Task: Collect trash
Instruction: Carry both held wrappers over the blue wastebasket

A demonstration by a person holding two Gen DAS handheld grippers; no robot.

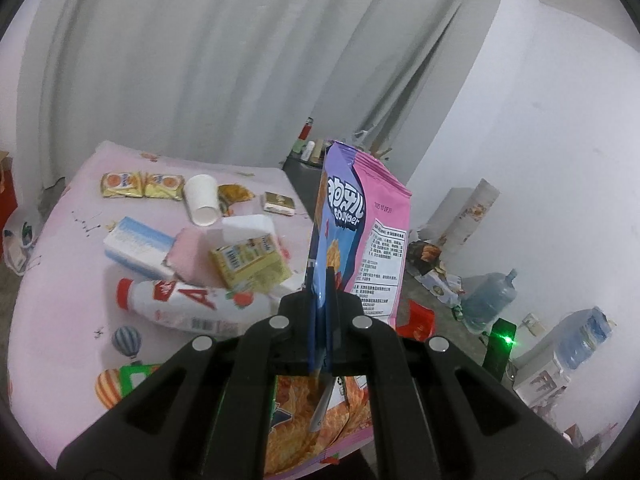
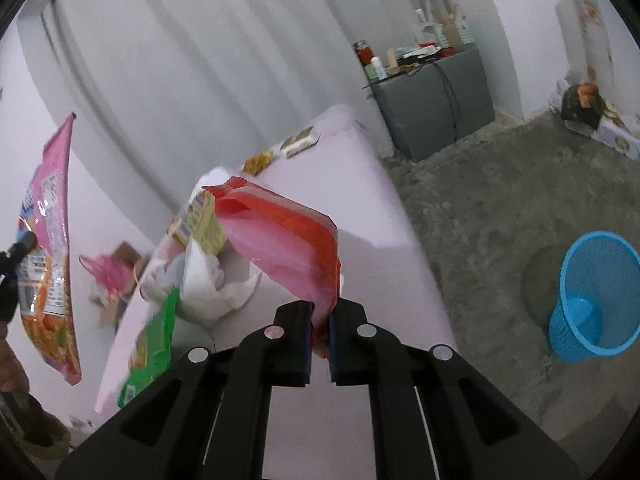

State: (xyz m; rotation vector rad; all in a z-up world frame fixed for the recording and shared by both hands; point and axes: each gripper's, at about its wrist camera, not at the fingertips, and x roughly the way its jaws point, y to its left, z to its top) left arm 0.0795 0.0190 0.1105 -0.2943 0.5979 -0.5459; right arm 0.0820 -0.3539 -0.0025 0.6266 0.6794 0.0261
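My left gripper [image 1: 320,300] is shut on a pink and purple snack bag [image 1: 360,232] and holds it upright above the pink bed [image 1: 60,280]. The same bag shows at the far left of the right wrist view [image 2: 48,248]. My right gripper [image 2: 320,324] is shut on a red and pink wrapper [image 2: 292,240], lifted above the bed's right edge [image 2: 360,184]. A blue mesh bin [image 2: 592,296] lies tilted on the floor to the right. On the bed lie a white bottle [image 1: 188,304], a yellow carton [image 1: 248,264], a paper cup [image 1: 202,200] and yellow packets [image 1: 140,185].
A green packet [image 2: 156,336] and white crumpled bag [image 2: 208,280] lie near the bed's front. A grey cabinet [image 2: 436,108] with bottles stands by the curtain. Water jugs [image 1: 492,300] and boxes line the right wall. The floor is bare concrete [image 2: 480,216].
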